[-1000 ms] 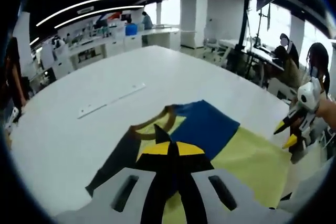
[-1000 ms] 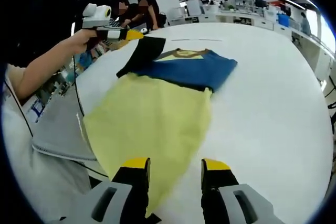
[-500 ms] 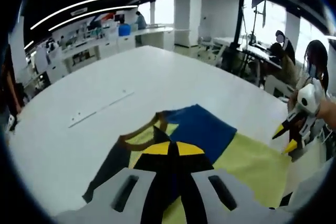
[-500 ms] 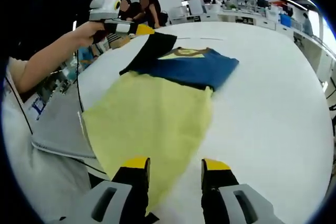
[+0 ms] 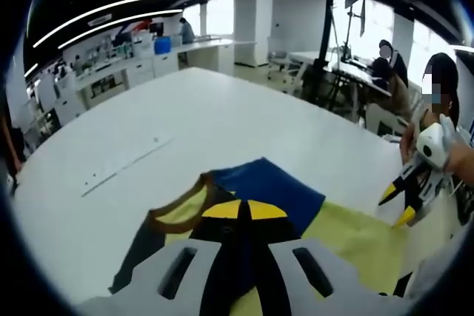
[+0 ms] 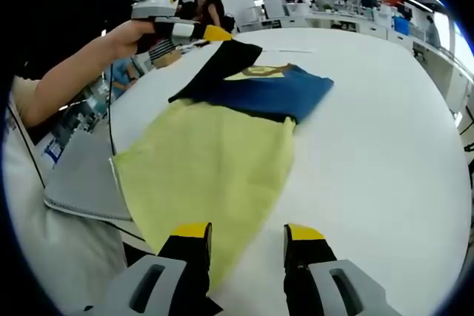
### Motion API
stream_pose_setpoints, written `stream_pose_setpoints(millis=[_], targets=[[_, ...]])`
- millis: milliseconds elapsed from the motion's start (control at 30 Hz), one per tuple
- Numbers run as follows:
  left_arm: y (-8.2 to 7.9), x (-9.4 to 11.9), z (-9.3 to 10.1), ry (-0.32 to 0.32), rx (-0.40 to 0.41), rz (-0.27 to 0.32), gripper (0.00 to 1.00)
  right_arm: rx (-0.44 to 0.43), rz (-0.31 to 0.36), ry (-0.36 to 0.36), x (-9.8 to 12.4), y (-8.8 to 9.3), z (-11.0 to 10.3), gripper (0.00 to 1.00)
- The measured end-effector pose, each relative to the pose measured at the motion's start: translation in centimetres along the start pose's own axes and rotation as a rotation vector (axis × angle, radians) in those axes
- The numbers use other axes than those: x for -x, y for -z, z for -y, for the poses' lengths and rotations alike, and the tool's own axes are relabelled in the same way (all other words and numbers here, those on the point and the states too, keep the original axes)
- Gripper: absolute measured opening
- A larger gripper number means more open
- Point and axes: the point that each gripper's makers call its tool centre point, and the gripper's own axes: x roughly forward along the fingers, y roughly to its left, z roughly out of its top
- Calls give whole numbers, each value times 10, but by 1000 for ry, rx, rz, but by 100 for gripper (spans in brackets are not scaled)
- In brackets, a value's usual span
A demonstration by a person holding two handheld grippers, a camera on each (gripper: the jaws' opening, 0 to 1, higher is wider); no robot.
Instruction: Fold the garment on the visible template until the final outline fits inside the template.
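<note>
A garment lies on the white table [image 6: 385, 153] with a yellow body [image 6: 215, 160], a blue part [image 6: 270, 94] folded across its top and a brown collar [image 5: 174, 209]. My left gripper [image 5: 238, 210] is shut on the black sleeve [image 5: 141, 249]. In the right gripper view the left gripper [image 6: 215, 33] holds that sleeve [image 6: 222, 64] lifted above the collar end. My right gripper [image 6: 249, 233] stands open over the yellow hem, its left jaw above the cloth. From the left gripper view the right gripper [image 5: 396, 206] hangs at the far end of the yellow body, jaws apart.
A grey sheet [image 6: 81, 183] lies under the garment's edge at the table's near side, beside the person's arm [image 6: 67, 86]. A long white strip [image 5: 122, 172] rests on the table beyond the collar. People sit at desks [image 5: 385, 72] behind.
My left gripper has carried the black sleeve up and inward over the garment, toward the blue part. The right gripper has stayed open in the same place.
</note>
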Motion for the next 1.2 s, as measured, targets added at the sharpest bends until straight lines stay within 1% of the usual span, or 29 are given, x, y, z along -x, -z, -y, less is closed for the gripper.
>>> stream_pose_setpoints(millis=[200,600,933,1200], targets=[[-5,-11,12,24,-13,-5,0,-6,2,-1,0,2,1,35],[-8,-30,33,60,-33,-23,0,-17,2,-1,3,9,4,35],[-15,-46,52,82,-52,-24,0,-24,3,3,7,13,7,35],[-14,-61,65,98,-62,-40,0,-31,2,5,9,16,10,35]])
